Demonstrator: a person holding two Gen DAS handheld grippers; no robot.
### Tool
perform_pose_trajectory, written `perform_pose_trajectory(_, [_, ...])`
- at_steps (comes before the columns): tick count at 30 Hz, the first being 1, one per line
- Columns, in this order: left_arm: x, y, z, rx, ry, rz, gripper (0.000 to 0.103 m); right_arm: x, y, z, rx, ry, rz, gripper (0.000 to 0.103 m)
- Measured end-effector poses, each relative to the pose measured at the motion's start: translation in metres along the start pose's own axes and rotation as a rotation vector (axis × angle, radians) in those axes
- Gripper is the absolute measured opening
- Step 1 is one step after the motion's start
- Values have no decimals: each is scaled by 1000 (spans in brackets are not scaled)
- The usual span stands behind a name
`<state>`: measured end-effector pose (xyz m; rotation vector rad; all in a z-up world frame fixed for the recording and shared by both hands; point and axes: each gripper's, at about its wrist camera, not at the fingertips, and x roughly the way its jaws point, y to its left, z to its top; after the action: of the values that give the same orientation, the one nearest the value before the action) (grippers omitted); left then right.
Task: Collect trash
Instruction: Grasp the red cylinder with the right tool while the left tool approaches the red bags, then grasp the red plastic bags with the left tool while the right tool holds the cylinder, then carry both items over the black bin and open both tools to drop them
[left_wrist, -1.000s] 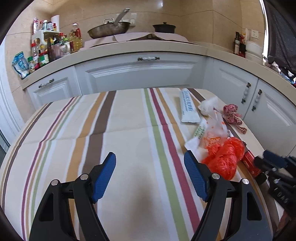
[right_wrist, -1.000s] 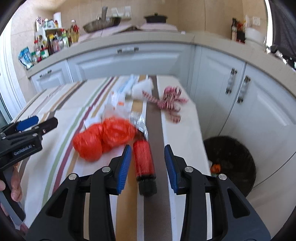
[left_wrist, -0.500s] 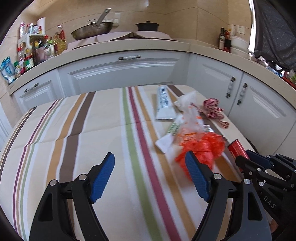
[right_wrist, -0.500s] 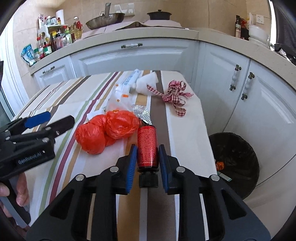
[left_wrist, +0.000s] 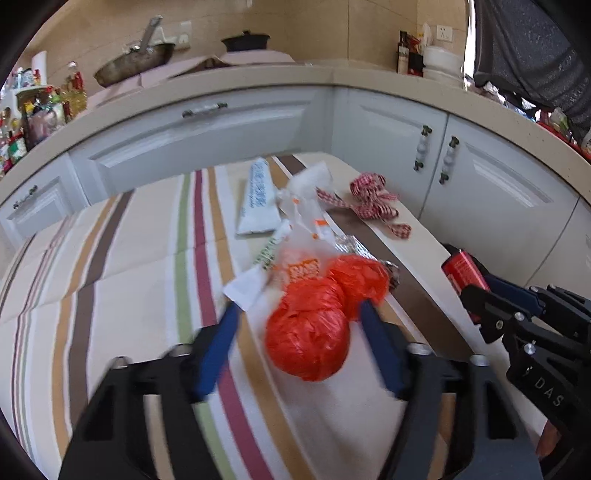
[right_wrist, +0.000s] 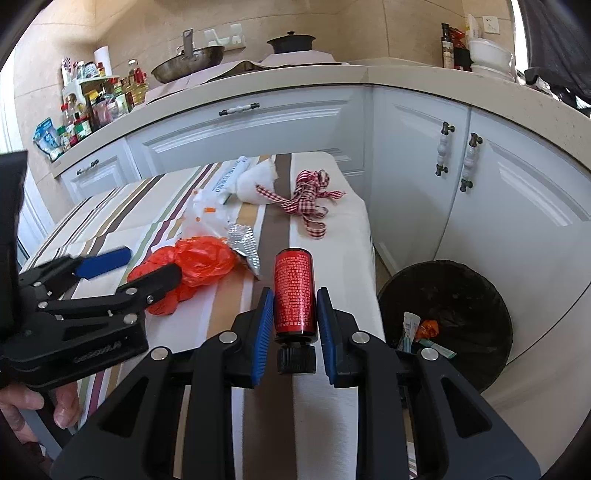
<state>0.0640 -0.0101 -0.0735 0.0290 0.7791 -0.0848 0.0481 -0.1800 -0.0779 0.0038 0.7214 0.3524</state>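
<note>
A crumpled orange plastic bag (left_wrist: 310, 332) lies on the striped tablecloth (left_wrist: 129, 277). My left gripper (left_wrist: 298, 306) straddles it with its jaws closing; the left pad still stands clear of the bag, and the blurred right one is at its edge. The right wrist view shows the same left gripper (right_wrist: 153, 262) around the orange bag (right_wrist: 199, 262). My right gripper (right_wrist: 294, 295) is shut on a red bottle (right_wrist: 293, 273) with a black cap, near the table's right edge. The right gripper (left_wrist: 517, 306) and the red bottle (left_wrist: 461, 267) also show in the left wrist view.
A black trash bin (right_wrist: 491, 295) with some litter stands on the floor right of the table. Further back on the cloth lie a clear printed bag (left_wrist: 303, 229), a foil wrapper (right_wrist: 245, 243), a white tube (left_wrist: 258, 199), crumpled paper (right_wrist: 256, 181) and a checked ribbon (right_wrist: 310, 199). White cabinets stand behind.
My left gripper slid right until the orange bag came between its fingers, and its jaws narrowed. My right gripper shut on the red bottle and shifted a little with it.
</note>
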Motion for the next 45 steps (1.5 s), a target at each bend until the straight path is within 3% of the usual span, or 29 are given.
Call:
perform_pose_trajectory(2, [2,0,-1,1,13,-15,42,0,-2,0,5,-3,2,23])
perform_pose_trajectory(5, [-1,1,-3,1,3,-15,38,-1,-4,0,10,-9,5,23])
perform_pose_trajectory(14, [-25,0,-8,33,-74,42,37,-11,2,1,-1,-46,7,23])
perform_pose_trajectory(25, [-61,26,-6,-31,-150,85,37,-32,24,11,-52,-126,17,23])
perform_pose_trajectory(38, [-92,63,0,-134,-247,218,37,-56,49,28,-117,-226,18,23])
perform_pose_trajectory(45, [-103,66,9,-144,-284,222,37,-70,47,41,-121,-280,0,23])
